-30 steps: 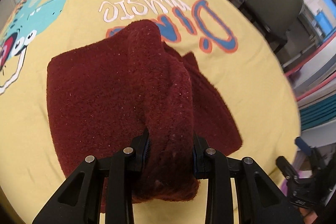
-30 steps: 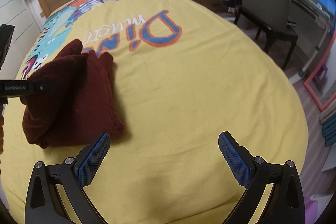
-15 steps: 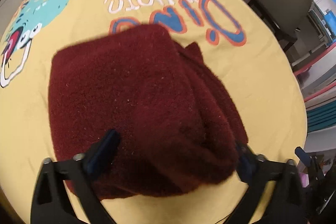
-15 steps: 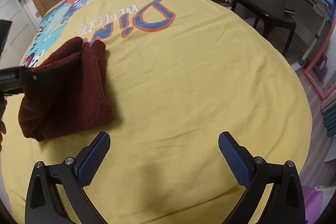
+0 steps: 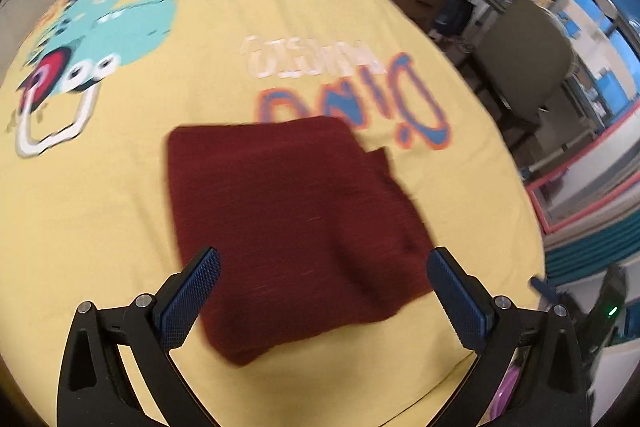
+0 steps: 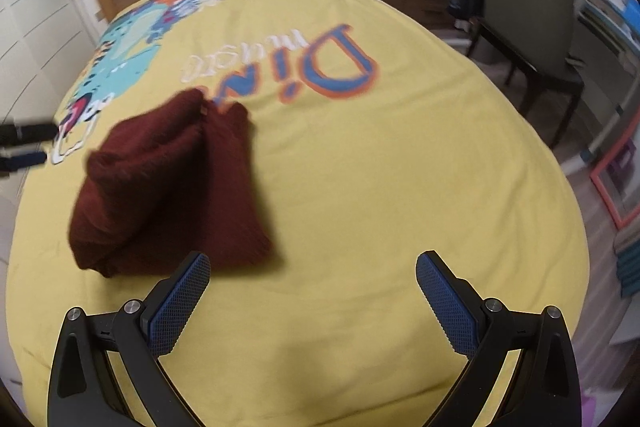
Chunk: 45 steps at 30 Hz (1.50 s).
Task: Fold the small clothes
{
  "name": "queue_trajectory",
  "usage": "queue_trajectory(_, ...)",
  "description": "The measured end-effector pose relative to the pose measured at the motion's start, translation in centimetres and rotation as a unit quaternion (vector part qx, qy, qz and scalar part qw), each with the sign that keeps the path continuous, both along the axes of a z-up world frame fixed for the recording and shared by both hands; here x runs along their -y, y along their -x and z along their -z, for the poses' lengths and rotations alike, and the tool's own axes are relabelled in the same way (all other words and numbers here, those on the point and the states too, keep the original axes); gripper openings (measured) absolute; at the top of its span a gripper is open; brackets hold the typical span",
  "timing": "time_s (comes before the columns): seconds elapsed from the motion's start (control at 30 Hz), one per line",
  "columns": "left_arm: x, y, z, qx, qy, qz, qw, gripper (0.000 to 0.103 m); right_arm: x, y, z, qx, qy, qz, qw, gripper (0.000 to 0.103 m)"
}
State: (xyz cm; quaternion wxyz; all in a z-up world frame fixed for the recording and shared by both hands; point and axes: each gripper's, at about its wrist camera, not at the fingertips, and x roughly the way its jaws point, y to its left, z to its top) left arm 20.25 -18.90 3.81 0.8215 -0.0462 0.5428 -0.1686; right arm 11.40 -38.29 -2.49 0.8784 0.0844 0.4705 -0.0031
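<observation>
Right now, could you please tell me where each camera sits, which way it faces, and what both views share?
Left wrist: on the left tongs, looking down at the dark red cloth; both open fingers show.
Right wrist: on the right tongs, facing the yellow bedspread; open fingers show, cloth to their left.
Shared: cloth, bedspread, grey chair.

Cloth blurred in both views, folds unclear. Left gripper cut off at pic edge in right view. Bedspread print smeared.
</observation>
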Motion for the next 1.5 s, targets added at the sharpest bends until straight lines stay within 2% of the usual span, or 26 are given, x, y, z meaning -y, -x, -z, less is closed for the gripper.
queue_trajectory(0.13,-4.4,1.1,1.1,-0.007,-0.017,-0.034,0.9993,0.102,-3.1,-3.1,-2.7,0.005,0.000,-0.040,0.999,0.103)
queue_trajectory(0.33,-9.3,3.4,3.6,-0.024,-0.024,-0.063,0.9974,0.102,-8.5,-9.3,-4.3,-0.037,-0.021,-0.104,0.994,0.102)
queue_trajectory(0.4,-10.5,4.1,4.5,-0.033,-0.019,-0.071,0.9968,0.102,-10.3,-11.5,-3.7,-0.064,-0.031,-0.123,0.990,0.098)
queue_trajectory(0.5,-11.7,4.8,5.6,-0.047,-0.007,-0.082,0.9955,0.102,-12.5,-13.8,-2.0,-0.106,-0.035,-0.140,0.984,0.086)
queue_trajectory(0.6,-12.2,5.0,6.2,-0.055,0.001,-0.087,0.9947,0.102,-14.1,-15.2,0.9,-0.156,-0.036,-0.146,0.976,0.083)
queue_trajectory(0.63,-12.4,5.1,6.3,-0.056,0.003,-0.087,0.9946,0.102,-14.4,-15.2,1.6,-0.166,-0.039,-0.147,0.974,0.080)
queue_trajectory(0.7,-12.4,5.2,6.6,-0.056,0.003,-0.084,0.9949,0.102,-14.7,-15.0,3.1,-0.181,-0.043,-0.147,0.972,0.057)
queue_trajectory(0.77,-12.2,5.1,6.8,-0.057,0.000,-0.082,0.9950,0.102,-14.4,-14.7,3.9,-0.187,-0.038,-0.144,0.971,0.040)
queue_trajectory(0.9,-12.0,5.1,7.6,-0.063,-0.009,-0.081,0.9946,0.102,-12.3,-13.9,3.6,-0.170,-0.061,-0.135,0.974,0.028)
queue_trajectory(1.0,-11.7,5.1,7.8,-0.065,-0.009,-0.075,0.9950,0.102,-10.6,-13.1,1.6,-0.137,-0.067,-0.128,0.980,0.025)
queue_trajectory(1.17,-10.9,4.9,7.2,-0.059,-0.010,-0.065,0.9961,0.102,-8.2,-11.7,-1.5,-0.092,-0.047,-0.119,0.988,0.024)
queue_trajectory(1.27,-10.3,4.9,7.1,-0.059,-0.009,-0.059,0.9965,0.102,-6.4,-10.6,-0.8,-0.097,-0.036,-0.107,0.989,0.024)
queue_trajectory(1.33,-10.0,4.8,7.0,-0.059,-0.009,-0.057,0.9966,0.102,-5.6,-10.2,1.3,-0.117,-0.040,-0.104,0.987,0.025)
queue_trajectory(1.43,-9.5,4.9,7.0,-0.061,-0.009,-0.057,0.9965,0.102,-5.6,-9.9,4.5,-0.140,-0.044,-0.098,0.984,0.036)
queue_trajectory(1.5,-9.1,4.9,7.0,-0.060,-0.009,-0.058,0.9965,0.102,-5.5,-9.7,5.0,-0.134,-0.040,-0.087,0.986,0.055)
